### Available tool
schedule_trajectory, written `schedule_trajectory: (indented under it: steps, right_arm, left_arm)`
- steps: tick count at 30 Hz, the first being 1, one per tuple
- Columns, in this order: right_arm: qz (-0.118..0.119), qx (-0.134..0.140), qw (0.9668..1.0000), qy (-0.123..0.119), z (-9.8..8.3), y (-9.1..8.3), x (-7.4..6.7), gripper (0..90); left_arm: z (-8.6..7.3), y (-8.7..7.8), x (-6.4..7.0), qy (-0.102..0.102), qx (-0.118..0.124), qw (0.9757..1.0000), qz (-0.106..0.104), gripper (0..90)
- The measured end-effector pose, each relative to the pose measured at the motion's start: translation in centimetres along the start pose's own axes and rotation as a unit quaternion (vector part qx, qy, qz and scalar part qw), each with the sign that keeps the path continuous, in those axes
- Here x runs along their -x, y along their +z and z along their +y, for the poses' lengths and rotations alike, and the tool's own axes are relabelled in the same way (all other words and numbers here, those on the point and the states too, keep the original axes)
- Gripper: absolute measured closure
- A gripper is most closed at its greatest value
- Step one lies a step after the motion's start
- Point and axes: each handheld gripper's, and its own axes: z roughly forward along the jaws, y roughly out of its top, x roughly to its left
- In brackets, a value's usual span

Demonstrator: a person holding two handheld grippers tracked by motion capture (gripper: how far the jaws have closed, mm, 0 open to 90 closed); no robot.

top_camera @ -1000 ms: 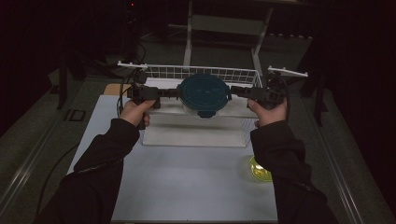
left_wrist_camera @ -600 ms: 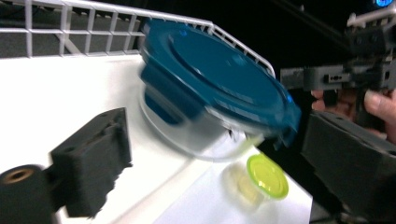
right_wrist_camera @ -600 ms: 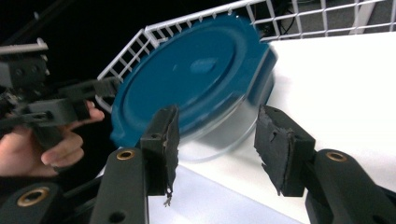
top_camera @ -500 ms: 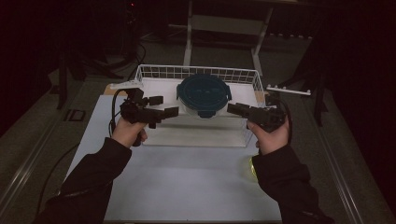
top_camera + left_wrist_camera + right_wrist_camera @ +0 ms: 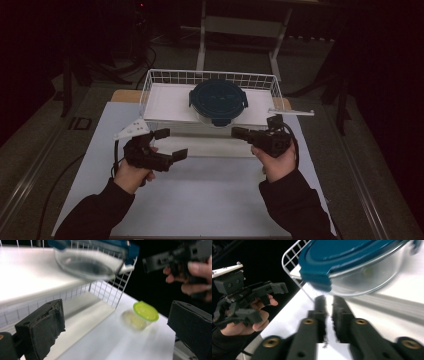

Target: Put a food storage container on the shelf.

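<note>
A round glass container with a dark blue lid [image 5: 218, 95] [image 5: 87, 263] [image 5: 352, 260] stands in the white wire basket [image 5: 150, 86] [image 5: 110, 292] [image 5: 292, 252]. My left gripper [image 5: 171, 144] [image 5: 116, 312] hovers over the table, left of and in front of the basket. Its jaws have just been opening and stand wide apart with nothing between them. My right gripper [image 5: 236, 132] [image 5: 328, 301] points at the basket's front edge below the container. Its jaws have just been closing and meet on nothing. In the left gripper view the right gripper [image 5: 150, 263] shows at the upper right.
A small tub with a yellow-green lid [image 5: 143, 313] sits on the white table mat [image 5: 200, 200] to the right of the basket. A metal stand [image 5: 240, 25] rises behind the table. Dark floor surrounds the table.
Both grippers have come away from the container's sides and drawn back toward the person. The left jaws spread wide and the right jaws came together. The container stays in the basket.
</note>
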Motion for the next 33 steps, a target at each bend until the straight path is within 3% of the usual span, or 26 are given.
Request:
schedule_trajectory:
  steps: [2,9,11,23,29,31,33]
  right_arm:
    - [0.004,-0.012,0.9999,-0.006,-0.2,0.6,-0.2,89.5]
    - [0.007,-0.017,0.9997,-0.015,-0.1,2.2,-0.7,89.8]
    - [0.005,-0.016,0.9998,-0.014,0.2,2.9,-0.8,89.8]
    - [-0.007,-0.007,0.9999,-0.005,1.6,4.1,-0.5,89.8]
    - [-0.017,-0.006,0.9998,-0.003,2.3,4.5,0.0,89.8]
    - [-0.022,-0.006,0.9998,-0.001,2.7,4.8,0.3,89.7]
    - [-0.024,-0.005,0.9997,0.001,3.0,5.0,0.4,89.7]
  left_arm:
    - [-1.1,-0.2,0.5,0.009,-0.004,0.9999,0.007,0.5]
    - [-4.1,-0.6,1.5,0.012,-0.015,0.9998,0.007,0.5]
    - [-5.4,-0.6,2.0,0.021,-0.032,0.9992,0.012,0.5]
    - [-10.8,-0.6,2.5,0.015,-0.048,0.9984,0.024,0.5]
    - [-11.6,-0.8,2.6,0.02,-0.041,0.9984,0.032,0.5]
    - [-12.1,-0.9,2.6,0.039,-0.033,0.9978,0.042,0.5]
    - [-12.3,-0.9,2.7,0.043,-0.033,0.9976,0.043,0.5]
